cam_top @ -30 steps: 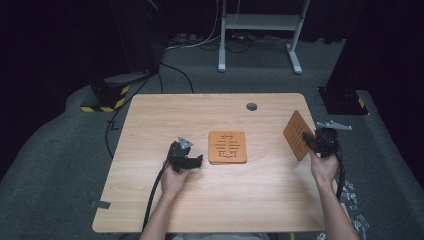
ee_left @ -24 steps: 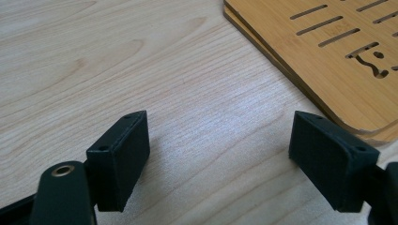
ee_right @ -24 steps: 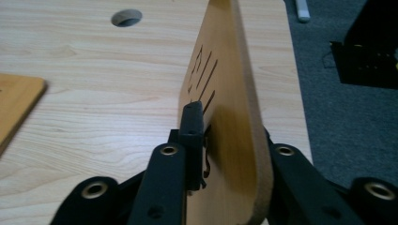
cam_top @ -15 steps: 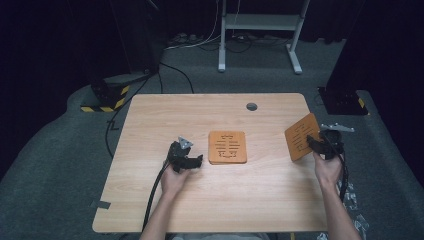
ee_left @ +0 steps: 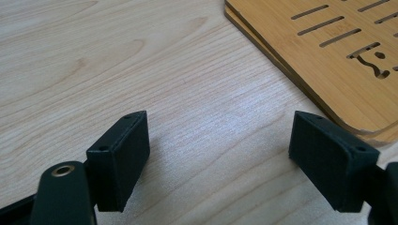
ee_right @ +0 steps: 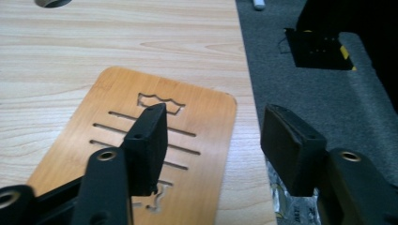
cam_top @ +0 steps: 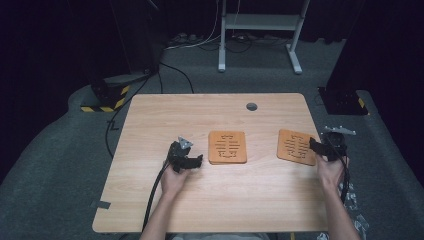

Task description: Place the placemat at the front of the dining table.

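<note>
The desk [cam_top: 150, 200] carries two slotted wooden mats. The middle mat [cam_top: 227, 147] lies flat at the desk's centre; the right mat [cam_top: 296, 146] lies flat near its right edge. The left hand-held gripper [cam_top: 192, 162] rests just left of the middle mat, jaws wide and empty. The right hand-held gripper [cam_top: 316, 146] has just been opening, one jaw over the right mat, nothing clamped.

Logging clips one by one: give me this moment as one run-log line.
right gripper: fingers just opening, right board released flat at table edge | left gripper: open, idle beside centre board
</note>
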Action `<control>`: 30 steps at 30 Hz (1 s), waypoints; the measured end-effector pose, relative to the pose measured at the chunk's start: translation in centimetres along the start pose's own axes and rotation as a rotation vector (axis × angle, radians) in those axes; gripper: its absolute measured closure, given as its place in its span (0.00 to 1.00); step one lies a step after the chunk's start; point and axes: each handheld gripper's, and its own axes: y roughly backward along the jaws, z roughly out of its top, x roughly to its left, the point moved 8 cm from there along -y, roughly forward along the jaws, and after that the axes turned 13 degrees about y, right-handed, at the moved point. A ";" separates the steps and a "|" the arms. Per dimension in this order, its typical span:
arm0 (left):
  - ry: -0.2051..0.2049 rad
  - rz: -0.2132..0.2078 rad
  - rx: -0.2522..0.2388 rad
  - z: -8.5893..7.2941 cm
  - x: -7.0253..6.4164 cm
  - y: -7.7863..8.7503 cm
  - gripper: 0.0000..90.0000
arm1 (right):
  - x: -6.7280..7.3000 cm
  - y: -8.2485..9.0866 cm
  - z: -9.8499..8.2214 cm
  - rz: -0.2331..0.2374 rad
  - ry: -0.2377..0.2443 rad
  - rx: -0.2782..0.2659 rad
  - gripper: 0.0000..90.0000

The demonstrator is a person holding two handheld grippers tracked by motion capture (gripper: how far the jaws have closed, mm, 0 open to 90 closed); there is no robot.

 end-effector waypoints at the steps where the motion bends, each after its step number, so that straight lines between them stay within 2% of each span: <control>1: 0.000 0.000 0.000 0.0 0.0 0.0 0.23 | 0.0 0.0 0.0 0.000 0.000 0.000 0.46; 3: 0.000 0.000 0.000 0.0 0.0 0.0 0.23 | -0.1 0.1 -0.1 0.001 0.017 0.000 0.44; 5: 0.000 0.000 0.000 0.0 0.0 0.0 0.23 | 0.0 0.1 0.1 0.001 -0.007 -0.018 0.43; 8: 0.000 0.000 0.000 0.0 0.0 0.0 0.23 | 0.3 0.2 0.1 0.023 -0.012 -0.023 0.43; 10: 0.000 0.000 0.000 0.0 0.0 0.0 0.23 | 0.8 0.3 0.2 0.038 -0.016 -0.045 0.43; 11: 0.000 0.000 0.000 0.0 0.0 0.0 0.23 | 1.1 0.4 0.2 0.061 -0.017 -0.039 0.43; 15: -0.001 0.000 0.000 0.0 0.0 0.0 0.23 | 1.8 0.6 0.3 0.081 -0.019 -0.064 0.43; 16: 0.000 0.000 0.000 0.0 0.0 0.0 0.23 | 2.3 0.9 0.3 0.103 -0.021 -0.070 0.43; 17: 0.000 0.000 0.000 0.0 0.0 0.0 0.23 | 2.3 0.9 0.3 0.103 -0.021 -0.070 0.43; 18: -0.001 0.000 0.000 0.0 0.0 0.0 0.23 | 3.0 1.2 0.3 0.129 -0.018 -0.079 0.41; 26: 0.000 0.000 0.000 0.0 0.0 0.0 0.23 | 5.4 2.0 0.5 0.188 0.005 -0.115 0.42; 27: -0.001 0.000 0.001 0.0 0.0 0.0 0.23 | 6.2 2.1 0.5 0.202 0.010 -0.123 0.42; 29: 0.000 0.000 0.000 0.0 0.0 0.0 0.23 | 6.4 2.2 0.5 0.205 0.013 -0.125 0.42; 30: 0.000 0.000 0.000 0.0 0.0 0.0 0.23 | 7.0 2.3 0.6 0.225 0.014 -0.134 0.42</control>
